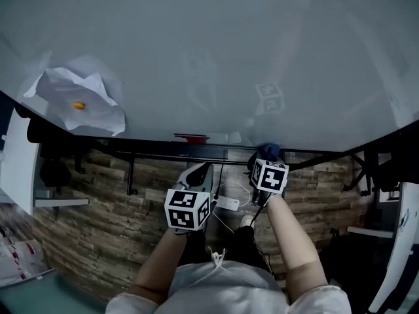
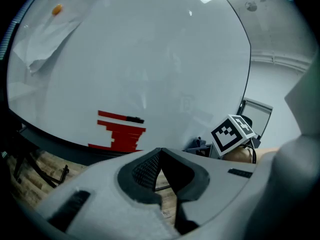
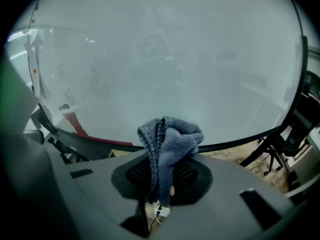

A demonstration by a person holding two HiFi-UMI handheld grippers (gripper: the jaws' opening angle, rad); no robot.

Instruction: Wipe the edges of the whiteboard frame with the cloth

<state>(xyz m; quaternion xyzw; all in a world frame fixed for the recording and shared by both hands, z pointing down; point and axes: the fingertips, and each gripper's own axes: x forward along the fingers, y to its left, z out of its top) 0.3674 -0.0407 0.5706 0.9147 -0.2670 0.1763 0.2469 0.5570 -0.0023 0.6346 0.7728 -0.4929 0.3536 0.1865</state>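
No text legible (anywhere in view).

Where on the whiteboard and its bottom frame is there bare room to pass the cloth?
Bare: the whiteboard face right of the paper sheet, and the bottom frame right of the cloth held by the right tool. Crowded: the frame left of the cloth, where a red object lies.

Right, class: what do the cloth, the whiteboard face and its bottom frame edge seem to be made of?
The cloth: blue-grey knitted fabric, matte; ribbed stitches show. The whiteboard face: smooth glossy coated panel; it reflects lights. The frame edge: dark strip, perhaps metal or plastic; unclear which.
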